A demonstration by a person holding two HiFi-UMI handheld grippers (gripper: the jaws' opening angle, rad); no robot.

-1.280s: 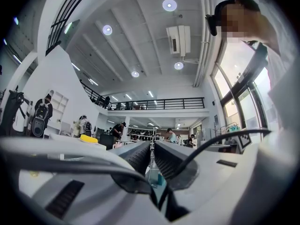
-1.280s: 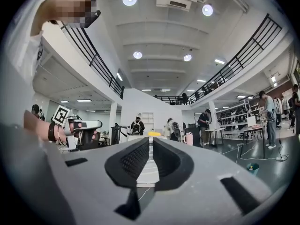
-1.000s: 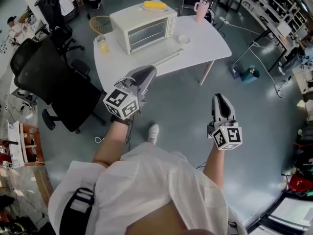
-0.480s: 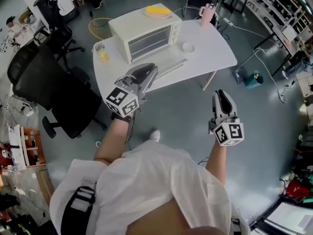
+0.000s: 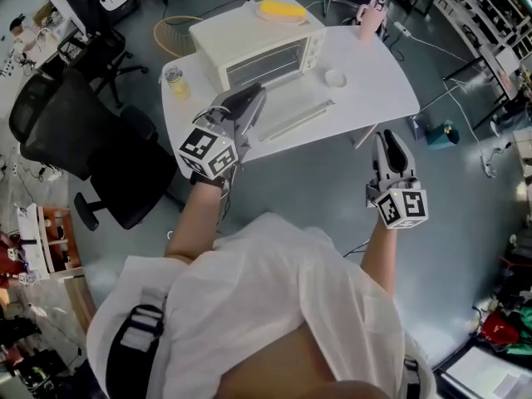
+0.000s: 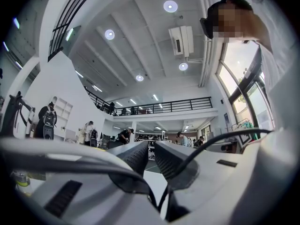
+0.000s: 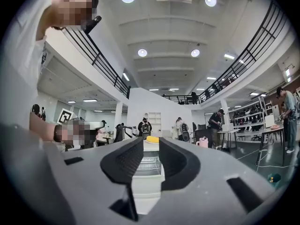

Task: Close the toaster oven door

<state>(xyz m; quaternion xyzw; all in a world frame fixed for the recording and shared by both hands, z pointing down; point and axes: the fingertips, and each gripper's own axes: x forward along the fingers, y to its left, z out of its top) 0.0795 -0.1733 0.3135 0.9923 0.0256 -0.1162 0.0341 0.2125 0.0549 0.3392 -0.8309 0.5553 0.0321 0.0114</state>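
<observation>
The cream boxy toaster oven (image 5: 258, 44) stands on the white worktop (image 5: 374, 77). Its glass door (image 5: 291, 106) lies folded down flat toward the person, long edge running left to right. The left gripper (image 5: 252, 96) is nearer, at the door's left end, its fingers narrowly apart and empty. The right gripper (image 5: 389, 138), off the worktop, is opening its fingers on nothing.

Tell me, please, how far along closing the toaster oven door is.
Done: nothing yet; the toaster oven door lies open, flat over the table. In hand: the left gripper is near the door's left end; the right gripper, empty with jaws opening, is short of the table. Left: swing the door up shut.
</observation>
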